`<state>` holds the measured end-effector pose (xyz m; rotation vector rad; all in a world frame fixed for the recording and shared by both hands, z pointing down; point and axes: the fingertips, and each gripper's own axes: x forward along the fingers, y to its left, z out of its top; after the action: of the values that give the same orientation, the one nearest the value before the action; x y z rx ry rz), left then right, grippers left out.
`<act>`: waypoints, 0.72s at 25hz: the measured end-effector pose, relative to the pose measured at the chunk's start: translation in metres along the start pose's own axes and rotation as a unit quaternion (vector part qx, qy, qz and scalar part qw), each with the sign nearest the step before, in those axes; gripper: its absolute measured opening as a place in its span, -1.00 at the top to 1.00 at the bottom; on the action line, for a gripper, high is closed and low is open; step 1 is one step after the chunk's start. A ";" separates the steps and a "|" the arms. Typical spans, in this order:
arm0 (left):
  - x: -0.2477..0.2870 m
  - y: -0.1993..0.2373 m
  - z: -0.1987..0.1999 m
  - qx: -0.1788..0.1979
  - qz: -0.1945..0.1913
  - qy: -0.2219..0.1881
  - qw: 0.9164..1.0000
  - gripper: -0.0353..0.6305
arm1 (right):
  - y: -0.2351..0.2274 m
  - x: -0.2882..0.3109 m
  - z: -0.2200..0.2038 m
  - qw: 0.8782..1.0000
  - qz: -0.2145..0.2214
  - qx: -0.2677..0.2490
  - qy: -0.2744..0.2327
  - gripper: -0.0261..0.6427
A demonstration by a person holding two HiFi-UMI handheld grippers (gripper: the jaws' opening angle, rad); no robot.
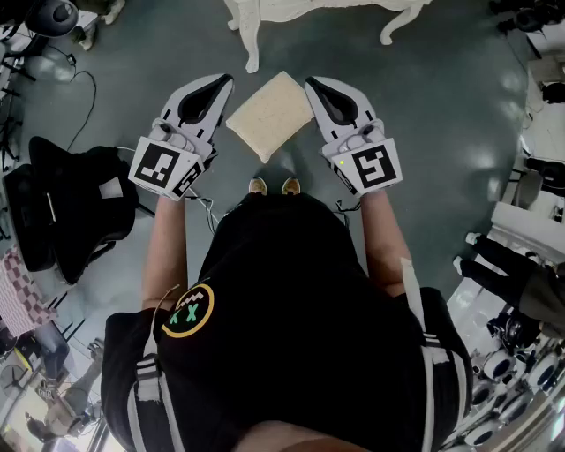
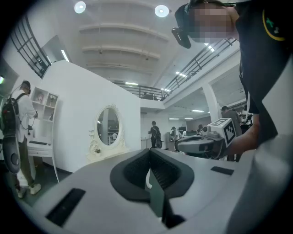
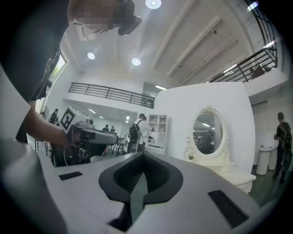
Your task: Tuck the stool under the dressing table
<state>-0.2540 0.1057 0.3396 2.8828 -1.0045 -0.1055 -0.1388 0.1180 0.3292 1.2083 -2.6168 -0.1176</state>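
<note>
Past the black shirt (image 1: 291, 300), the left gripper (image 1: 221, 86) and right gripper (image 1: 316, 86) — both shut, holding nothing — flank the stool (image 1: 269, 113) on the floor (image 1: 424, 132) just short of the dressing table (image 1: 256, 13); best to push its seat evenly from both sides, straight into the gap beneath — no twisting.

left gripper (image 1: 224, 82): jaws together, nothing between them; held about level, tip angled inward.
right gripper (image 1: 312, 83): jaws together, empty; tipped slightly down, tip angled inward.
spacing: side by side and apart, tips closer to each other than the rear ends.
left cube (image 1: 164, 168): at the rear of its gripper, marker face up.
right cube (image 1: 371, 166): same, marker face up.
left forearm (image 1: 165, 250): bare, stretched forward.
right forearm (image 1: 381, 240): bare, stretched forward, roughly parallel with the other.
</note>
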 end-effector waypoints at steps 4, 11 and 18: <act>0.001 0.000 -0.001 0.001 -0.001 0.000 1.000 0.83 | 0.000 0.000 -0.002 1.000 0.000 -0.002 0.001 0.87; 0.002 0.000 -0.002 0.000 -0.001 0.001 1.000 0.83 | 0.000 -0.001 -0.003 1.000 -0.001 -0.002 0.003 0.87; 0.003 -0.001 -0.003 0.001 -0.002 0.001 1.000 0.83 | 0.000 -0.002 -0.002 1.000 0.002 0.002 -0.003 0.86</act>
<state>-0.2504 0.1049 0.3419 2.8860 -0.9989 -0.1016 -0.1377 0.1196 0.3305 1.2055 -2.6246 -0.1160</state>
